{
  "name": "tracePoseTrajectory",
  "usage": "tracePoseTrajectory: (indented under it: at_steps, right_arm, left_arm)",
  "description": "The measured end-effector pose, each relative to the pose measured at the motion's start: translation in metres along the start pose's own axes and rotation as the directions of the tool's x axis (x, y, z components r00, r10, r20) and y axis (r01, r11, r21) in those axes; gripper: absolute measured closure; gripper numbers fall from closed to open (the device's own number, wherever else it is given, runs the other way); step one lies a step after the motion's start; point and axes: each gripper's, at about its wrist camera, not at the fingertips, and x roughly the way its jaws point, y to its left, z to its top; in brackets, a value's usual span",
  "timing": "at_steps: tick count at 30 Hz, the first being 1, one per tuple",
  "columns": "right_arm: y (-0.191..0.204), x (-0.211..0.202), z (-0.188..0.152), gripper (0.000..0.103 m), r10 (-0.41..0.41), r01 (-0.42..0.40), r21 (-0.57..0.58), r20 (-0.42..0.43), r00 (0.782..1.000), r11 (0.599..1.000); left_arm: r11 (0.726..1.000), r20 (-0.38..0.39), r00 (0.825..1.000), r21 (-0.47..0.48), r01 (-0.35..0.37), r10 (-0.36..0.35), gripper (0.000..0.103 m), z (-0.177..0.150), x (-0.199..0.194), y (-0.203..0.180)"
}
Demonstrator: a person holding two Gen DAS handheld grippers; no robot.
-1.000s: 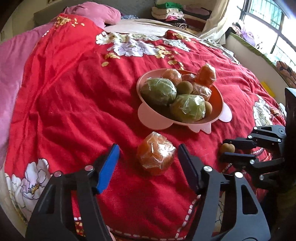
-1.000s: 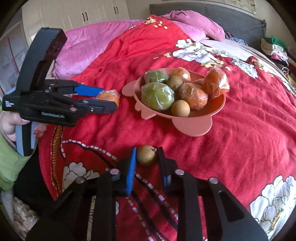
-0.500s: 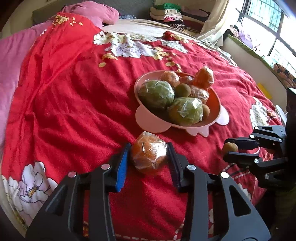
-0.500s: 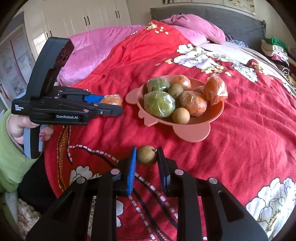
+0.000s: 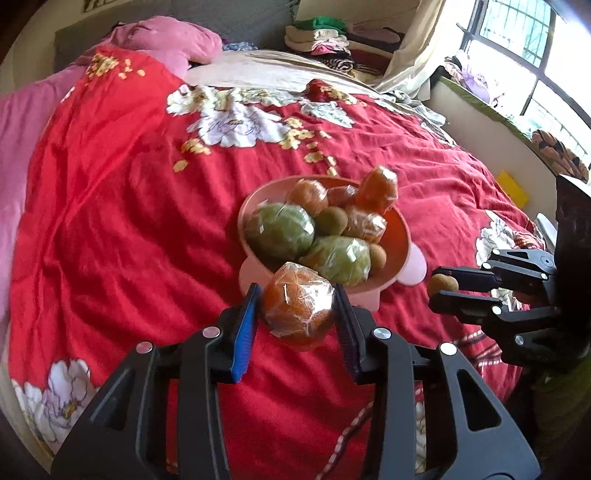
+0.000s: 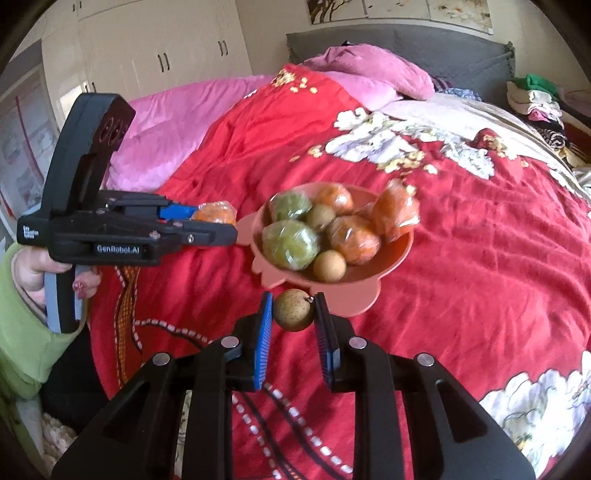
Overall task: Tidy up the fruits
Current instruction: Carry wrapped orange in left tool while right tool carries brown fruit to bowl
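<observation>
On a red flowered bedspread (image 5: 110, 229) sits a pink bowl (image 5: 404, 236) piled with fruit: two green fruits (image 5: 279, 231) wrapped in clear film, several wrapped oranges (image 5: 380, 189) and a couple of small brown round fruits (image 5: 330, 220). Just in front of the bowl's near rim, the left gripper (image 5: 295, 312) is clamped on a film-wrapped orange (image 5: 297, 308), its blue-padded fingers (image 5: 243, 334) pressing both sides of the wrap; in the left wrist view the orange overlaps the bowl's near edge, and whether it is lifted clear of the cloth cannot be told for certain. To the right of it, the right gripper (image 5: 445, 290) pinches a small brown fruit (image 5: 442, 285) between its tips. Seen from the right wrist camera, that brown fruit (image 6: 293, 310) is held tight between the right gripper (image 6: 293, 314), whose blue pads touch it on both sides, right in front of the bowl (image 6: 400, 254). In the same view the left gripper (image 6: 218, 221) comes in from the left, held in a hand (image 6: 35, 262) with a green sleeve, its orange (image 6: 215, 214) just beside the bowl's left rim. Behind, a pink pillow (image 6: 369, 70) lies at the head of the bed, and folded clothes (image 5: 321, 35) are stacked to the far right.
</observation>
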Motion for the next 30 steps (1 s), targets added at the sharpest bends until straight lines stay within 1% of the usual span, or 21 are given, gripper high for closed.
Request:
tracePoseTrajectory:
  at_steps: [9,14,19,22,30]
  right_arm:
    - [-0.019,0.002,0.020,0.082,-0.057,0.057,0.005,0.021,0.998,0.998]
    - [-0.032,0.004,0.030,0.082,-0.082,0.082,0.014,0.029,0.996,0.997]
    - [-0.037,0.009,0.041,0.082,-0.102,0.102,-0.003,0.036,0.994,0.995]
    - [-0.040,0.011,0.040,0.082,-0.113,0.112,0.008,0.039,0.993,0.994]
    - [-0.042,0.017,0.037,0.082,-0.107,0.107,0.021,0.029,0.994,0.994]
  left_arm:
    - [1.000,0.019,1.000,0.023,0.010,-0.011,0.072,0.033,0.011,-0.011]
    - [0.999,0.011,1.000,0.034,0.017,-0.017,0.072,0.045,0.022,-0.016]
    - [0.999,-0.007,1.000,0.039,0.030,-0.030,0.072,0.045,0.033,-0.019]
    - [0.998,-0.015,0.999,0.050,0.034,-0.033,0.072,0.042,0.038,-0.021]
    - [0.998,-0.010,0.999,0.055,0.039,-0.038,0.072,0.041,0.042,-0.022]
